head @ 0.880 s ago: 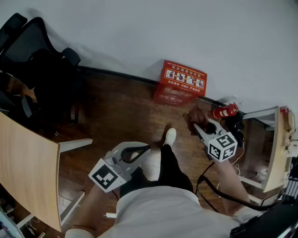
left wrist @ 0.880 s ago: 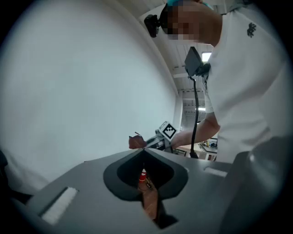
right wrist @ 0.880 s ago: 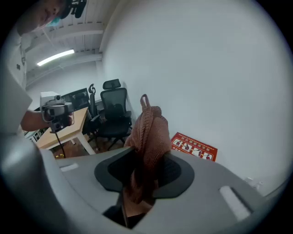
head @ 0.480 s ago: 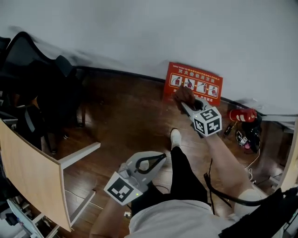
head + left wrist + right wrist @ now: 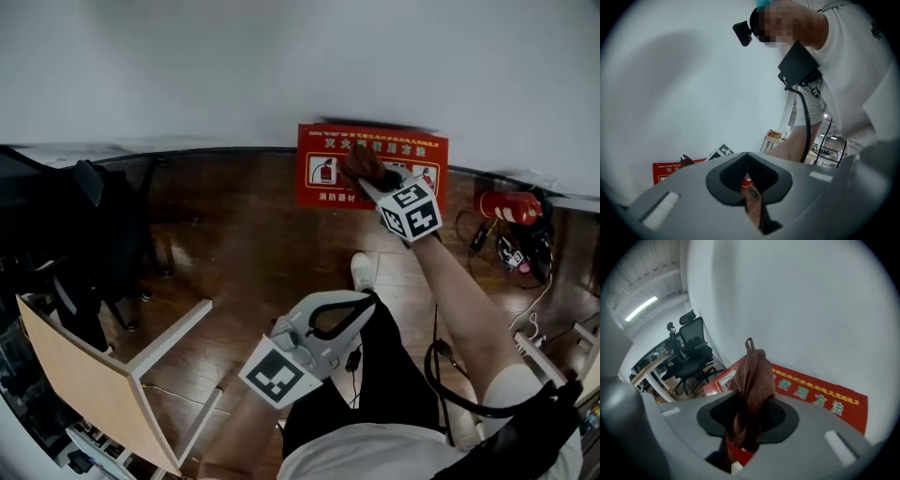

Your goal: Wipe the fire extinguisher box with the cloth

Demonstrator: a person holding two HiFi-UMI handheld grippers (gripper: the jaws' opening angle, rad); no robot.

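Risk: the cloth (image 5: pixel 361 166) is pinched as a narrow wad in the right gripper (image 5: pixel 373 185), whose jaws are clamped on it. Little fabric would meet the box (image 5: pixel 319 194), so the jaw tips may scrape the printed face instead of wiping it. A firm sideways stroke could slide the box along the wall, and drag could pull the cloth out of the jaws. The box stands on the floor against the wall. The right arm is stretched forward and down, with the gripper aimed at the upper middle of the box front. The cloth is at the face, but contact cannot be confirmed. The left gripper (image 5: pixel 339 314) hangs low by the leg, well apart from the box, its jaws closed on nothing.
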